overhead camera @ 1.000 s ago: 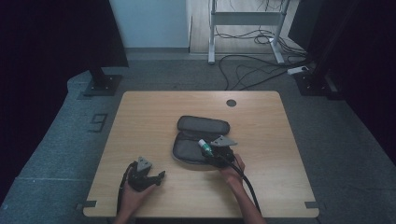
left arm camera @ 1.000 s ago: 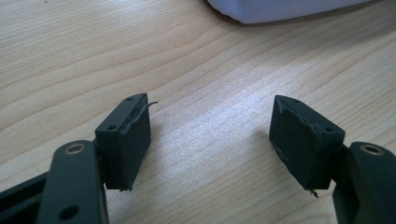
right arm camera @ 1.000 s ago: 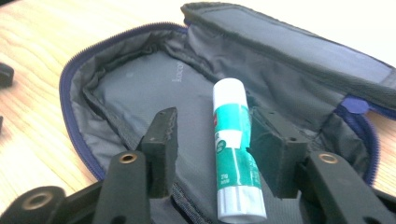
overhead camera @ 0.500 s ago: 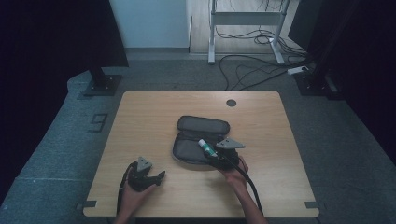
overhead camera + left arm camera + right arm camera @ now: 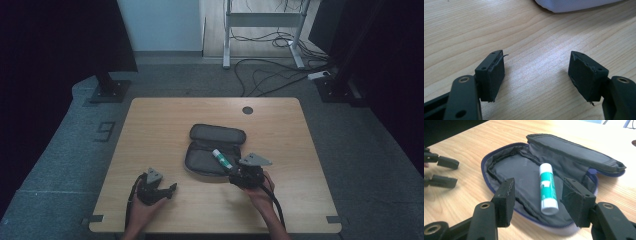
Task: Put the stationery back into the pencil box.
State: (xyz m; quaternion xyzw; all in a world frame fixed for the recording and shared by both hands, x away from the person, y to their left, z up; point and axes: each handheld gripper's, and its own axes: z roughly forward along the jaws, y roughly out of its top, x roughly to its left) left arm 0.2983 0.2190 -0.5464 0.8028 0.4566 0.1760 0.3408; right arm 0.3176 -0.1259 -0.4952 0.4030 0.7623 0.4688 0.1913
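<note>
1. One light wooden rectangular table point(image 5: 165, 125) carries everything, with a dark round grommet hole point(image 5: 247, 110) near its far edge.
2. Near the table's middle lies a dark grey fabric zip pouch point(image 5: 202, 162), oval, opened flat; its lid flap point(image 5: 217, 133) is folded to the far side. In the right gripper view the pouch point(image 5: 511, 167) shows a grey lining and a blue-violet zip edge.
3. Inside the pouch, on its right part, lies a white glue stick with a green label point(image 5: 220, 158). It rests on its side on the lining. In the right gripper view the glue stick point(image 5: 547, 190) has a white cap at each end and a green and white printed band around the middle.
4. At the pouch's near right edge, the right gripper point(image 5: 234, 171) has just been opening its jaws. They stand apart on either side of the glue stick's near end without pressing on it.
5. Well to the left, near the table's near edge, the left gripper point(image 5: 172, 188) rests with its jaws wide apart over bare wood.
</note>
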